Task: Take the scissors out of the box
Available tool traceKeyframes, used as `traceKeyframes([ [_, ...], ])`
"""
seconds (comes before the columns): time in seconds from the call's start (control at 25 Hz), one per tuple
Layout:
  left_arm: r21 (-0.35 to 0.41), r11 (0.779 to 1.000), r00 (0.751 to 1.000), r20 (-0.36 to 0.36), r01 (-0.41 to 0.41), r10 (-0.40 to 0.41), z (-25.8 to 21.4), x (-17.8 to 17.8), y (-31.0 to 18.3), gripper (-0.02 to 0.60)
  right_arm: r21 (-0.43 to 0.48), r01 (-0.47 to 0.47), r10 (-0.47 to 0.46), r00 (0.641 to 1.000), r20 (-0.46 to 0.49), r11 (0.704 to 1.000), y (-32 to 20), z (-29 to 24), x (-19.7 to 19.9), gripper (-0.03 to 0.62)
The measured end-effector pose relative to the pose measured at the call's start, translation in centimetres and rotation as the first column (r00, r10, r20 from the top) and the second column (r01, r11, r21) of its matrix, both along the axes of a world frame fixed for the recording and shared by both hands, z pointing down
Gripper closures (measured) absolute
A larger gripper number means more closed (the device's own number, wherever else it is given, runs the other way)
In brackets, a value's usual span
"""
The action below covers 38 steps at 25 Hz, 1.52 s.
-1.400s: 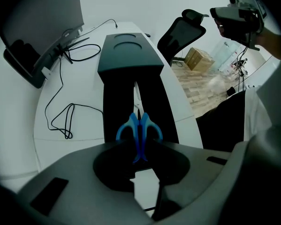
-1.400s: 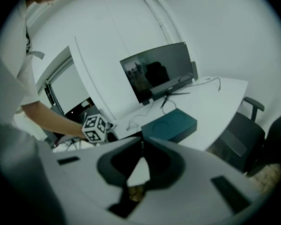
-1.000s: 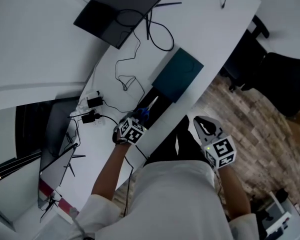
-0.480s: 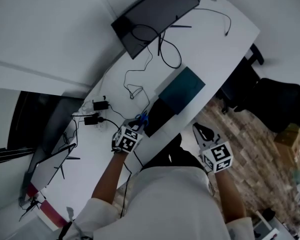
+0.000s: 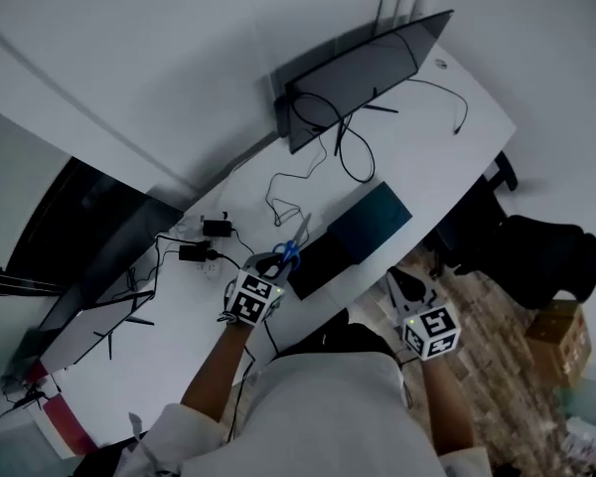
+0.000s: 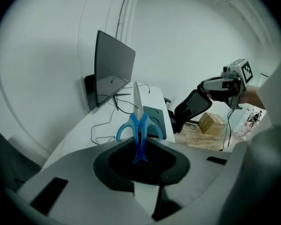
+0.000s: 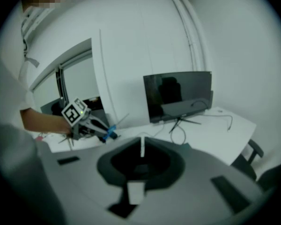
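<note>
Left gripper view is showing my left gripper (image 6: 140, 149) pinching the blue handle ends of the scissors (image 6: 139, 123), blades pointing away from me. They are hanging clear of the box (image 5: 323, 258), just beside its left edge. My right gripper (image 5: 401, 284) is waiting near the box's right side, jaws pressed together on nothing. With so little handle in the pinch, I am risking the scissors pivoting or slipping out.

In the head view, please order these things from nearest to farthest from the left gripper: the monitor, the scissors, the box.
1. scissors, held in the left gripper.
2. box, just to its right on the table.
3. monitor, far up the table.
</note>
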<state>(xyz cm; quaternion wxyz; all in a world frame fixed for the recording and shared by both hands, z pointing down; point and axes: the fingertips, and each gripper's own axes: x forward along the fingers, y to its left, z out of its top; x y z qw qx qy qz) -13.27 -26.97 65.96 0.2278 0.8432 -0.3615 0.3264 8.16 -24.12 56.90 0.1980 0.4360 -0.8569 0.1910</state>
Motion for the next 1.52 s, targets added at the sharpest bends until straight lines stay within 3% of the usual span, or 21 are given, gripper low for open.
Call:
traceKeyframes([
  [0.24,0.092,0.992,0.995,-0.056,0.086,-0.081,-4.1,-0.6,-0.6,0.480,0.040,0.079,-0.080,0.996,0.032,0.996,-1.6,-2.1,-1.8,0.556],
  [0.48,0.140,0.964,0.972,-0.100,0.227,-0.214,-7.2,-0.8,0.3,0.480,0.094,0.166,-0.174,0.981,0.080,0.982,-2.6,-3.5,-1.6,0.556],
  [0.72,0.188,0.917,0.933,-0.142,0.352,-0.330,-9.9,0.4,2.7,0.480,0.133,0.254,-0.266,0.960,0.082,0.958,-1.8,-4.5,0.1,0.556],
  [1.12,0.248,0.843,0.875,-0.228,0.477,-0.428,-13.9,3.0,7.4,0.480,0.191,0.335,-0.356,0.930,0.090,0.923,-0.7,-6.4,3.4,0.556],
  [1.32,0.256,0.798,0.834,-0.262,0.546,-0.486,-15.5,3.2,10.0,0.480,0.203,0.377,-0.402,0.910,0.101,0.904,-0.1,-6.9,3.9,0.556],
  [1.52,0.278,0.765,0.811,-0.279,0.581,-0.515,-17.0,2.9,12.4,0.480,0.227,0.398,-0.430,0.896,0.111,0.889,0.8,-8.3,3.4,0.556],
])
